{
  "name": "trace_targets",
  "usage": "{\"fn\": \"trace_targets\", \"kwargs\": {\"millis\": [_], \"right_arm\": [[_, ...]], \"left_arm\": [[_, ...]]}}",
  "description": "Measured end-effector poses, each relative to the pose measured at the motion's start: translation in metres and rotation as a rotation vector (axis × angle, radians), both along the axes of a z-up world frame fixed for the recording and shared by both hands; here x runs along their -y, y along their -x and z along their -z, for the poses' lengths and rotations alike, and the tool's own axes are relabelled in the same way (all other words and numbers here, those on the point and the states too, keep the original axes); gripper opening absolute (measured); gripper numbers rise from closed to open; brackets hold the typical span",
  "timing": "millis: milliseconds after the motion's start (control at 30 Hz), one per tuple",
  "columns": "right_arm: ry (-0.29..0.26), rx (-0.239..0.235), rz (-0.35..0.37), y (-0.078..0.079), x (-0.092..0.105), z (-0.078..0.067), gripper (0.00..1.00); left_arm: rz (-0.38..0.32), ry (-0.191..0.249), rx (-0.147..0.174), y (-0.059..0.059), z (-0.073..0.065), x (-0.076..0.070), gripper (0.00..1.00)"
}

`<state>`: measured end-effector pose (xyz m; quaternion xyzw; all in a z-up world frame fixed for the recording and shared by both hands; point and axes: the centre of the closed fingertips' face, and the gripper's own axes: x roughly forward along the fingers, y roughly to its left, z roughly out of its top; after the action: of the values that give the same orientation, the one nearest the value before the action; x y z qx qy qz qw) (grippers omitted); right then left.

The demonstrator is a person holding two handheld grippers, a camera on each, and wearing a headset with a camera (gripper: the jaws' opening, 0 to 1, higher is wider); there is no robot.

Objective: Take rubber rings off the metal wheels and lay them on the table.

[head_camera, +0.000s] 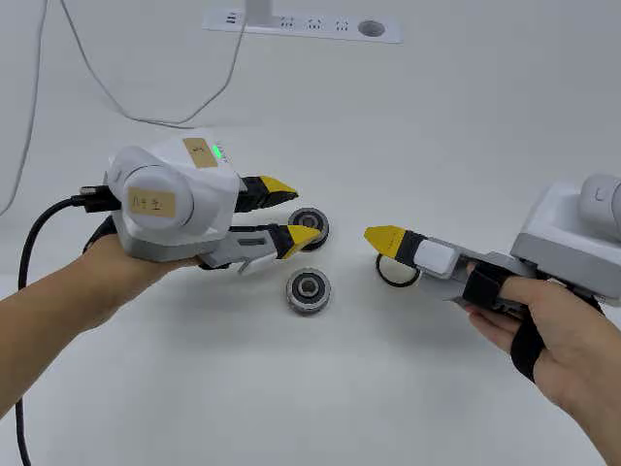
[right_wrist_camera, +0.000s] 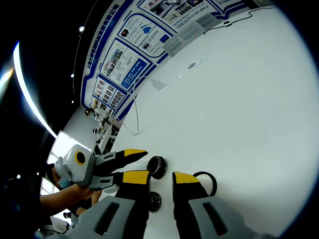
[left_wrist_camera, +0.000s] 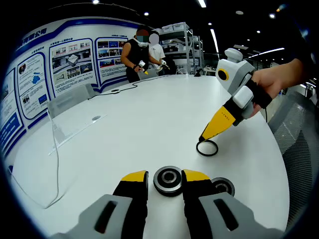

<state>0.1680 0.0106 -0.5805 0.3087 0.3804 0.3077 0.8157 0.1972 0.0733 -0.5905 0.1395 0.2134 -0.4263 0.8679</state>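
The left gripper (head_camera: 296, 211) has its jaws apart, straddling a round dark-rimmed metal wheel (head_camera: 315, 221) well inside the white bench's (head_camera: 437, 116) edges; a second wheel (head_camera: 308, 289) lies near. The right gripper (right_wrist_camera: 160, 178), jaws slightly parted, tips just beside a black rubber ring (left_wrist_camera: 207, 155) lying flat.

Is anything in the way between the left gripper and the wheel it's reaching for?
Nothing visible does. The wheel sits right between the left gripper's open tips; the second wheel lies off to one side.
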Motion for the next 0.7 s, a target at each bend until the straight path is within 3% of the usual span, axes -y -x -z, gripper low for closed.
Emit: {"fn": "trace_targets", "kwargs": {"millis": [700], "right_arm": [[-0.014,-0.015,0.002,-0.0005,-0.0025,0.0036,0.17]], "left_arm": [[0.02,-0.005,-0.018,0.0046,0.0065,0.0029,0.16]]}}
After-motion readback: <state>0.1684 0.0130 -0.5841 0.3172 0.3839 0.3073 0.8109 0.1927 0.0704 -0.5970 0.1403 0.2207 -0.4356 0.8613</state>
